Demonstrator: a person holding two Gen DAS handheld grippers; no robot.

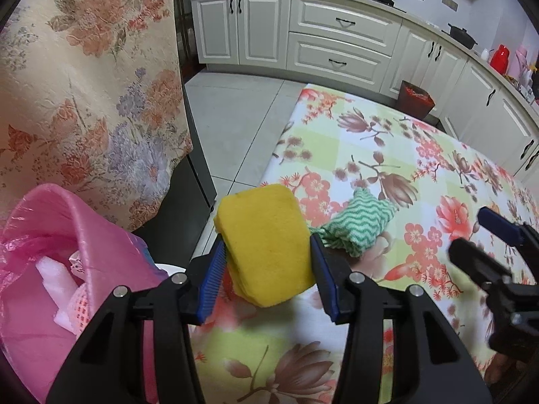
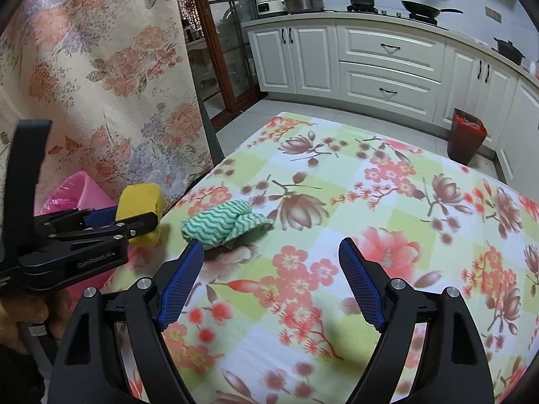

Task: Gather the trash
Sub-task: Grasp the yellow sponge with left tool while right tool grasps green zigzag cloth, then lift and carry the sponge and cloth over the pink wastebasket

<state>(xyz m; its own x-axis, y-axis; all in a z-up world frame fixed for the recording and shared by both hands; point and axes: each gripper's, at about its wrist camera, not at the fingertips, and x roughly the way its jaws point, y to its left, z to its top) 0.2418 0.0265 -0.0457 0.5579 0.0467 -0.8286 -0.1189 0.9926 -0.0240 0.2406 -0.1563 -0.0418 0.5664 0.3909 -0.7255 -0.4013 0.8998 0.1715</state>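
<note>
My left gripper point(image 1: 267, 240) is shut on a yellow sponge point(image 1: 262, 215), its blue pads pressing both sides, and holds it just above the table's left edge. In the right wrist view the left gripper point(image 2: 134, 222) and the sponge point(image 2: 141, 195) sit at the left. A crumpled green-and-white zigzag cloth point(image 1: 357, 225) lies on the floral tablecloth just behind the sponge. My right gripper point(image 2: 271, 245) stands open over the table, with the cloth point(image 2: 225, 224) a little beyond its left finger. The right gripper point(image 1: 478, 235) shows blurred at the right of the left wrist view.
A pink bin point(image 1: 50, 252) lined with a pink bag holds white scraps, low beside the table's left edge. A floral drape point(image 1: 84, 84) hangs behind it. A brown bin with a red liner point(image 2: 466, 134) stands by the white cabinets point(image 2: 387, 67).
</note>
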